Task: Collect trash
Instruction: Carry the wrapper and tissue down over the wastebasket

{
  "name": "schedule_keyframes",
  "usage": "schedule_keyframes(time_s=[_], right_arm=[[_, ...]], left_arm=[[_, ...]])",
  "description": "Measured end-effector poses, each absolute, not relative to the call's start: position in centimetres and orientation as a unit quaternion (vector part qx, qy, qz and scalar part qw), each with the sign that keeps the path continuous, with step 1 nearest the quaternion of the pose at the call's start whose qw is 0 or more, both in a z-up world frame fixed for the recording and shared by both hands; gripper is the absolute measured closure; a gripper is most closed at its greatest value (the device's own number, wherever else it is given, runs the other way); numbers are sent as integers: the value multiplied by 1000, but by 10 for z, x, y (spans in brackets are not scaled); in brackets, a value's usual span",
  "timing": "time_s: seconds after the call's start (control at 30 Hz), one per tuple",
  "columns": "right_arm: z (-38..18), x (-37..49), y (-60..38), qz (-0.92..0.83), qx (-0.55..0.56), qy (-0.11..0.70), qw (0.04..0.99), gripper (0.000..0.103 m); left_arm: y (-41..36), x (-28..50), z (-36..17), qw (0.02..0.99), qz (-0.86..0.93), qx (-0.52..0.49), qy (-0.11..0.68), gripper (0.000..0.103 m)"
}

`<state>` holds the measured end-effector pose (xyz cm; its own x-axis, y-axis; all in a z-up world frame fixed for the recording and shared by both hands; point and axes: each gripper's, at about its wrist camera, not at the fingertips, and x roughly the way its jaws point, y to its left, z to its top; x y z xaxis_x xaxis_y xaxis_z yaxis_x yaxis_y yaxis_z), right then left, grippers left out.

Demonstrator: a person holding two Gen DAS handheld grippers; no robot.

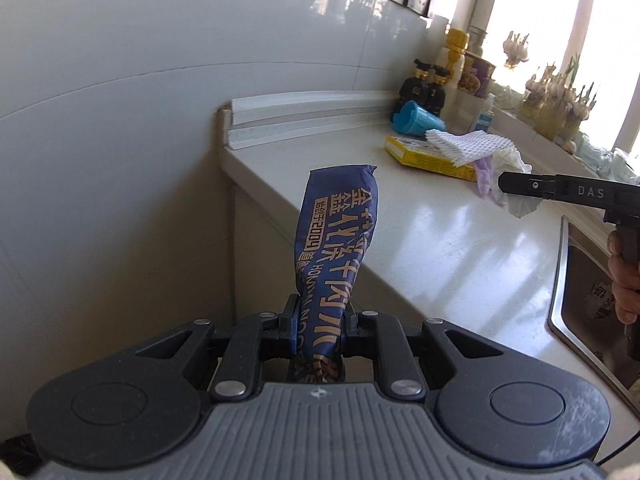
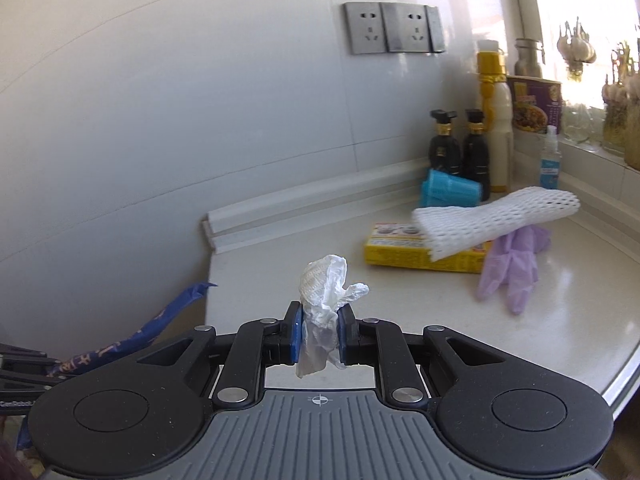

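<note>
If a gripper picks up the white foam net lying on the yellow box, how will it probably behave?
The white foam net looks very light: it bridges from the yellow box over the purple glove with little sag, so probably springy, not limp. Its open mesh should squash between the pads and grip easily. Being so light, a push would likely slide it off.

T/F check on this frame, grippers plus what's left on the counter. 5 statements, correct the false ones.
1. The left gripper is shut on the blue wrapper. True.
2. The right gripper is empty. False: it is shut on a crumpled white tissue.
3. The white foam net lies partly on the yellow box. True.
4. The blue cup stands upright. False: it lies on its side by the dark bottles.
5. The purple glove is in the sink. False: it lies on the counter.
</note>
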<state>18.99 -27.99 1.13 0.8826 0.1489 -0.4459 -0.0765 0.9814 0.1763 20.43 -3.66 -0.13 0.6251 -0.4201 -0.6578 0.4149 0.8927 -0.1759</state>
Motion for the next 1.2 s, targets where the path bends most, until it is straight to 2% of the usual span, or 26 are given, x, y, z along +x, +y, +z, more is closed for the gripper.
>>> schedule_keyframes(time_s=[0.3, 0.53, 1.2], right_arm=[[-2, 182, -177, 147, 58, 245, 957, 87], [-38, 186, -114, 179, 56, 276, 943, 87], [-158, 239, -58, 163, 44, 365, 916, 85]], left_arm=[[9, 189, -28, 909, -161, -41, 381, 88], [39, 178, -65, 905, -122, -108, 393, 88], [76, 197, -168, 874, -82, -154, 453, 87]])
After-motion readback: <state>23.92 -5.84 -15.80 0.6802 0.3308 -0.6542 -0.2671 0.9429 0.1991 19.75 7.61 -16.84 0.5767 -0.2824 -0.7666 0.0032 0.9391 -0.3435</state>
